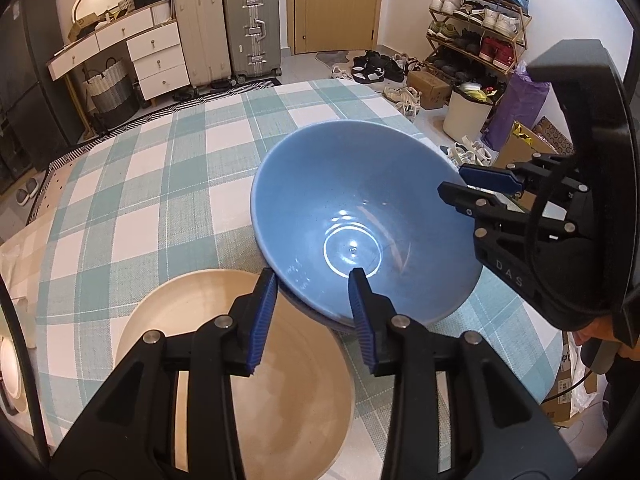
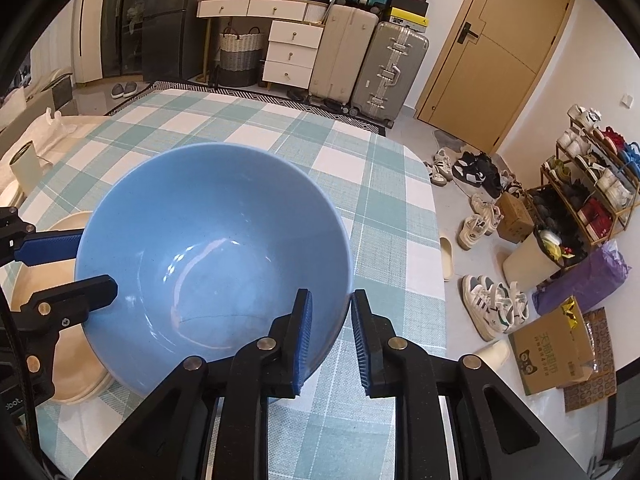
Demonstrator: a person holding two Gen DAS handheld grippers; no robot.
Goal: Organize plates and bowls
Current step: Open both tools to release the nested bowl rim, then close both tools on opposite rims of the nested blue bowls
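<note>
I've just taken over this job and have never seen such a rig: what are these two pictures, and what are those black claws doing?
A person holds a hand-held gripper in each hand, and a camera on each looks along its fingers. One picture is from the left hand-held gripper, the other from the right hand-held gripper. On the checked tablecloth a blue bowl sits tilted, partly over a cream plate. Both grippers straddle its rim. The right's pads show a gap. Whether the left grips is unclear.

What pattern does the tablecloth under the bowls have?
The tablecloth has a check pattern of pale green and white squares. It shows best in the right wrist view.
</note>
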